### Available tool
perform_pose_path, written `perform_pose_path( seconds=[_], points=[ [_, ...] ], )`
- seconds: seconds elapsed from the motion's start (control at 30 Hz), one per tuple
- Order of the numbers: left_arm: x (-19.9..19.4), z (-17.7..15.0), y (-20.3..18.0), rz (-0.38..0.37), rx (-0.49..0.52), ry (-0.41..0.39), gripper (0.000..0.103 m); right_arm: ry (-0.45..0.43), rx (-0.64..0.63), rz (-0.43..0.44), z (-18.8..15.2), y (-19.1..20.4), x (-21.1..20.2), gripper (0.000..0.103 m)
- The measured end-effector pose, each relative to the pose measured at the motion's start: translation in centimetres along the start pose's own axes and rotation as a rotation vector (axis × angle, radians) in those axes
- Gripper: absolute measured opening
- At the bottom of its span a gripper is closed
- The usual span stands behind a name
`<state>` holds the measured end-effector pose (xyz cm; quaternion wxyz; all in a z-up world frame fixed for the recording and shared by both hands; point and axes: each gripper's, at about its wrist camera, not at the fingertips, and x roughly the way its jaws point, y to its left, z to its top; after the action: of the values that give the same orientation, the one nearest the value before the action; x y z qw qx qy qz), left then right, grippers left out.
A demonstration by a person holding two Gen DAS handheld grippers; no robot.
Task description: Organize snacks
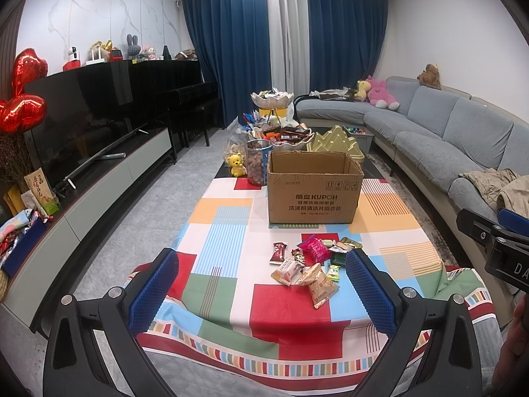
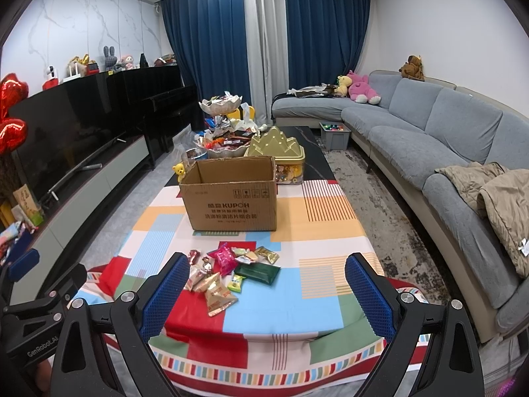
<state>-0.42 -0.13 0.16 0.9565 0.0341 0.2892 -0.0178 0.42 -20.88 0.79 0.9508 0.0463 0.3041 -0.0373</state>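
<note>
My left gripper (image 1: 261, 284) hangs above the near edge of the worktop (image 1: 291, 311) with its jaws spread wide, the blue pads (image 1: 153, 291) well apart and nothing between them or touching them. My right gripper (image 2: 264, 294) is the same: jaws fully open, empty, hovering over the near end of the checked cloth (image 2: 317, 297) that covers this part of the worktop. The snacks (image 1: 307, 264) lie in a loose heap on the cloth, just beyond my jaws and on the near side of the cardboard box (image 1: 314, 188). In the right wrist view the heap sits to the left of centre, close to my left-hand pad: a pink packet (image 2: 224, 259), a dark green packet (image 2: 261, 273), a beige packet (image 2: 218, 297) nearest me, and several small wrapped sweets around them, some touching each other. The box stands upright with its top open, farther back near the middle of the cloth, apart from the heap. Behind it, on the far, bare dark part of the worktop, are a gold tin (image 2: 277, 152), a tiered dish piled with more treats (image 2: 224, 125) and a small yellow bear figure (image 1: 235, 163). A grey sofa (image 2: 429, 125) runs along the right, and a television (image 1: 89, 119) stands on the left.
</note>
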Motion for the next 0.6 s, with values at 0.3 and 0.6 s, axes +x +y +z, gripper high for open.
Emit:
perform_pose_path(
  seconds=[0.3, 0.6],
  points=[
    [0.01, 0.00, 0.02, -0.001, 0.000, 0.001, 0.103, -0.001, -0.001, 0.000, -0.02, 0.01, 0.01, 0.096],
    [-0.19, 0.20, -0.51, -0.006, 0.006, 0.012, 0.103, 0.009, 0.002, -0.001, 0.13, -0.13, 0.17, 0.096]
  ],
)
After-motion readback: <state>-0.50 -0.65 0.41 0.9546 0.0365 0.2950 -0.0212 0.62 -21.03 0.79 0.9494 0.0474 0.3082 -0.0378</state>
